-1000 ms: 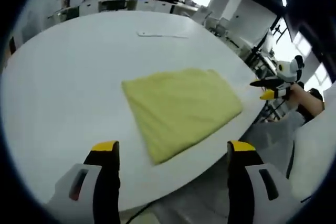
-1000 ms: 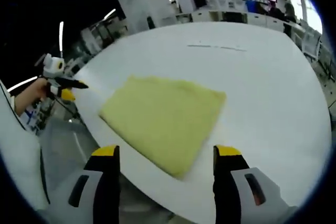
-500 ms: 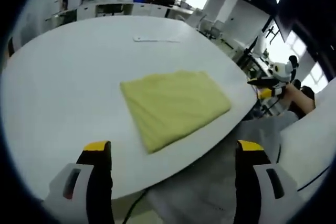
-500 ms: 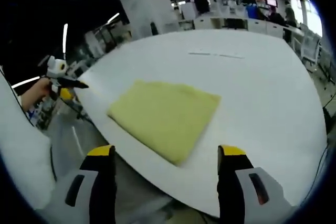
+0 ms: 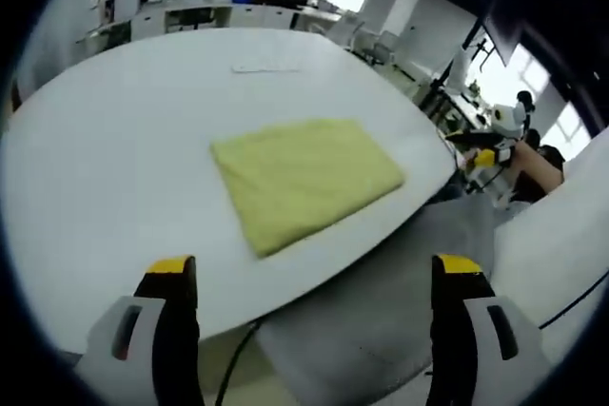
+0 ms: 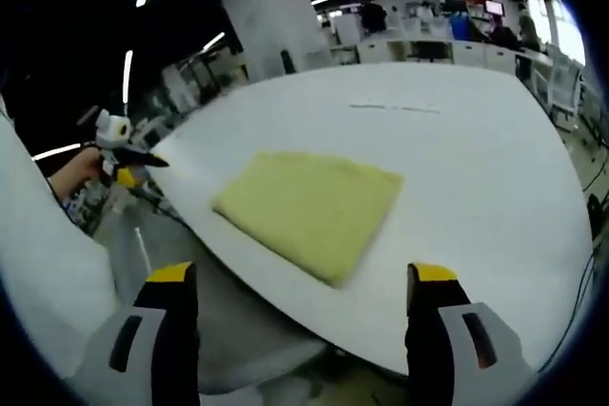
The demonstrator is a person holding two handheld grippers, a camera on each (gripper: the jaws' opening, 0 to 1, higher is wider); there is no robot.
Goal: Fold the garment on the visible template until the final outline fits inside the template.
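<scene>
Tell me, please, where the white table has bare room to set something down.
The white round table is bare all around the folded yellow cloth, widest between it and the far thin white strip. The narrowest margin is along the table's near edge.

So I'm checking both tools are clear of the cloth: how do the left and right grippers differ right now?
In its own view, the left gripper hangs off the table edge near the yellow garment's short side; the right gripper faces a long folded edge from off the table. The left's jaws frame grey floor, the right's partly frame the table. Both are open, empty and apart from the garment.
</scene>
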